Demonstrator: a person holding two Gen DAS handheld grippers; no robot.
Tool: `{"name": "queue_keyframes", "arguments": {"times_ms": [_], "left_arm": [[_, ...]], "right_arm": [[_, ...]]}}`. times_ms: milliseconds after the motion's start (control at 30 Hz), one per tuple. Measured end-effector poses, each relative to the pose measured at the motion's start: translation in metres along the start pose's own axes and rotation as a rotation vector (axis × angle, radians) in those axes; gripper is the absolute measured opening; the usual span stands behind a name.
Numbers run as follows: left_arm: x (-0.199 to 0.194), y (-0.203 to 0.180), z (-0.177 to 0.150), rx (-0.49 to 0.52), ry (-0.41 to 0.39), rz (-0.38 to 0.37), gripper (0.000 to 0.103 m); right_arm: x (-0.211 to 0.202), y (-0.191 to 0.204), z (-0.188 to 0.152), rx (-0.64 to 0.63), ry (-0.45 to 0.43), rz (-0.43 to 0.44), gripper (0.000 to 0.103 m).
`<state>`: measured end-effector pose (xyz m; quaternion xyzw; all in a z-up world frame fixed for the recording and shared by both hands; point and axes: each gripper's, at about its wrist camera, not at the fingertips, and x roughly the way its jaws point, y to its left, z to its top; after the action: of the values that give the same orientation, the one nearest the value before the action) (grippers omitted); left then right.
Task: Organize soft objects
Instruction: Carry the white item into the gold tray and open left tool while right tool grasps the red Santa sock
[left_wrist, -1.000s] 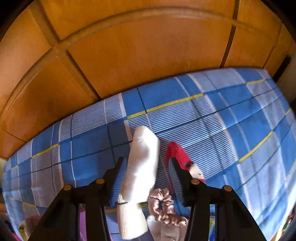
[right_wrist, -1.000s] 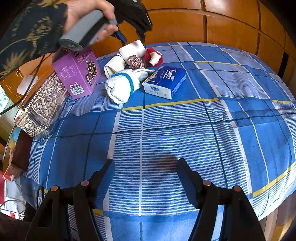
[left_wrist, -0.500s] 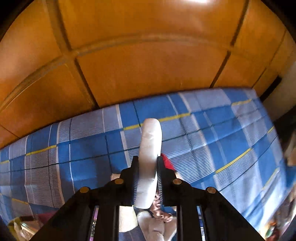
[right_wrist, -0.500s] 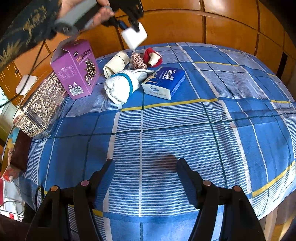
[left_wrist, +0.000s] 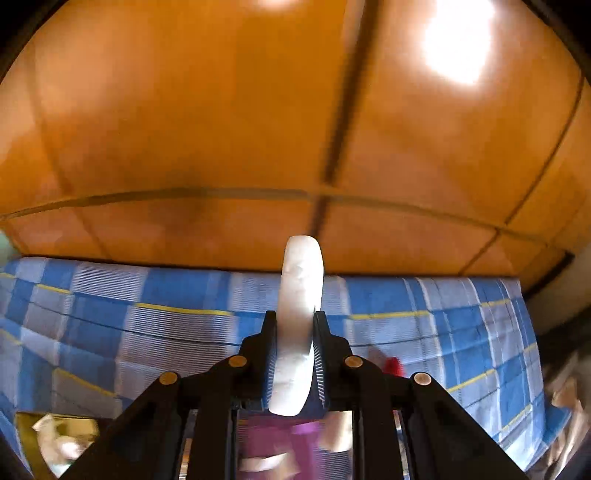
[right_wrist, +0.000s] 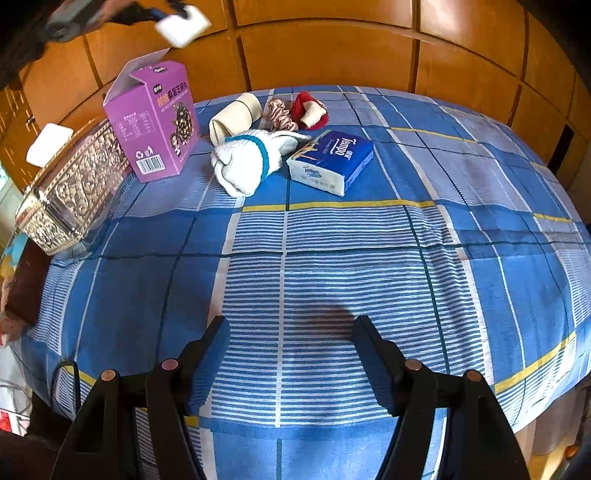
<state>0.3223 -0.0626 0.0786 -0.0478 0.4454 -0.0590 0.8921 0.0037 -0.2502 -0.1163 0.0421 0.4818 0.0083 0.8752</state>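
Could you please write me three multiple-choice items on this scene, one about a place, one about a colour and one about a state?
1. Where does the tissue pack lie?
A. on the plaid cloth, right of the white sock
B. inside the purple box
C. on the silver box

2. What colour is the band on the white sock?
A. red
B. teal
C. yellow

3. How is the left gripper?
A. wide open, empty
B. shut on the white pad
C. resting on the cloth

Answers: 1 A, the pack lies on the cloth beside the sock. 2 B, a teal ring circles the sock. 3 B, the jaws squeeze the pad in the air; the right gripper stands open.
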Motion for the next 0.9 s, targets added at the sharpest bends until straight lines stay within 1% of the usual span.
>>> {"name": "queue_keyframes", "arguments": {"times_ms": [100,167,233,300,400,500,533,633,700,733,800,867,900], "left_arm": [[-0.028,0.050,-0.014,-0.031,-0.041,0.015,0.018],[-0.042,0.074,-0.026,-0.040,-0.056,0.021,0.018],[-0.061,0.103,-0.048,-0.034,-0.087,0.035,0.018],[-0.075,0.127,-0.069,-0.046,-0.094,0.024,0.018],[-0.093,0.159,-0.104,-0.058,-0.111,0.032,0.018],[-0.107,0.191,-0.137,-0.084,-0.121,0.044,0.018],[-0.113,0.204,-0.150,-0.099,-0.124,0.053,0.018],[-0.123,0.236,-0.185,-0.154,-0.120,0.064,0.018],[-0.126,0.257,-0.208,-0.202,-0.108,0.077,0.018],[-0.127,0.264,-0.217,-0.222,-0.104,0.080,0.018],[-0.126,0.280,-0.237,-0.274,-0.088,0.087,0.018],[-0.128,0.295,-0.256,-0.320,-0.080,0.104,0.018],[-0.128,0.300,-0.263,-0.337,-0.075,0.114,0.018]], "right_arm": [[0.000,0.002,-0.001,-0.013,0.001,-0.014,0.070],[0.000,0.002,-0.001,-0.014,0.002,-0.018,0.070],[0.000,0.001,0.000,-0.009,0.009,-0.015,0.070],[-0.001,-0.001,0.001,0.006,0.018,-0.002,0.070],[-0.005,-0.008,0.006,0.045,0.028,0.046,0.070],[-0.011,-0.015,0.015,0.074,0.006,0.067,0.070],[-0.014,-0.020,0.022,0.090,-0.006,0.087,0.070],[-0.019,-0.029,0.042,0.100,-0.040,0.082,0.065],[-0.018,-0.035,0.062,0.113,-0.060,0.092,0.062],[-0.015,-0.037,0.072,0.112,-0.067,0.099,0.062],[-0.009,-0.037,0.092,0.091,-0.080,0.087,0.061],[0.001,-0.036,0.115,0.067,-0.082,0.072,0.057],[0.007,-0.037,0.125,0.065,-0.079,0.074,0.057]]}}
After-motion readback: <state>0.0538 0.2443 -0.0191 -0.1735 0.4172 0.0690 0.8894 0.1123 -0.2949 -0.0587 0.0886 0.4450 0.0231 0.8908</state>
